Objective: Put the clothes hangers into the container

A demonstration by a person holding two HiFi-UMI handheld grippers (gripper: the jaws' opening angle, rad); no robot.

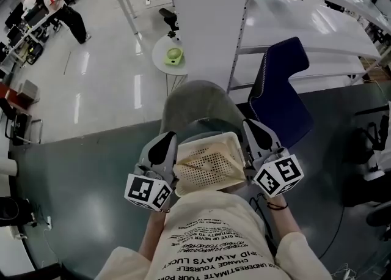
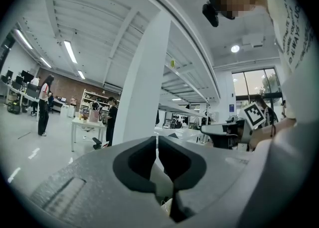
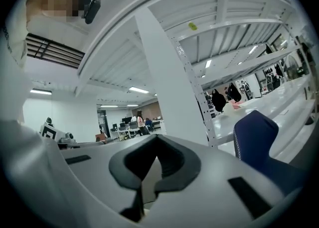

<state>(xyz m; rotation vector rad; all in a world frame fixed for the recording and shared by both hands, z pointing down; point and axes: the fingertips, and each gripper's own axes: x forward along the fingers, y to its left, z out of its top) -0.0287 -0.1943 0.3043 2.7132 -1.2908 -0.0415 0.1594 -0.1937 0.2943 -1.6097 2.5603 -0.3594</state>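
A cream perforated basket (image 1: 206, 142) hangs in the air in front of my chest, carried between both grippers. A pale hanger-like shape (image 1: 198, 162) lies inside it, too faint to make out well. My left gripper (image 1: 162, 148) is at the basket's left side and my right gripper (image 1: 255, 136) at its right side. In the left gripper view the left gripper (image 2: 158, 153) has its jaws together, with a strip of cream plastic low between them. The right gripper (image 3: 153, 161) looks the same in the right gripper view, jaws together on a cream edge.
A grey round-backed chair (image 1: 200, 103) stands just beyond the basket and a dark blue chair (image 1: 282, 89) to its right. Behind them is a white shelving rack (image 1: 293, 22). A small round table (image 1: 164, 58) holds a green object. People stand far off at the upper left.
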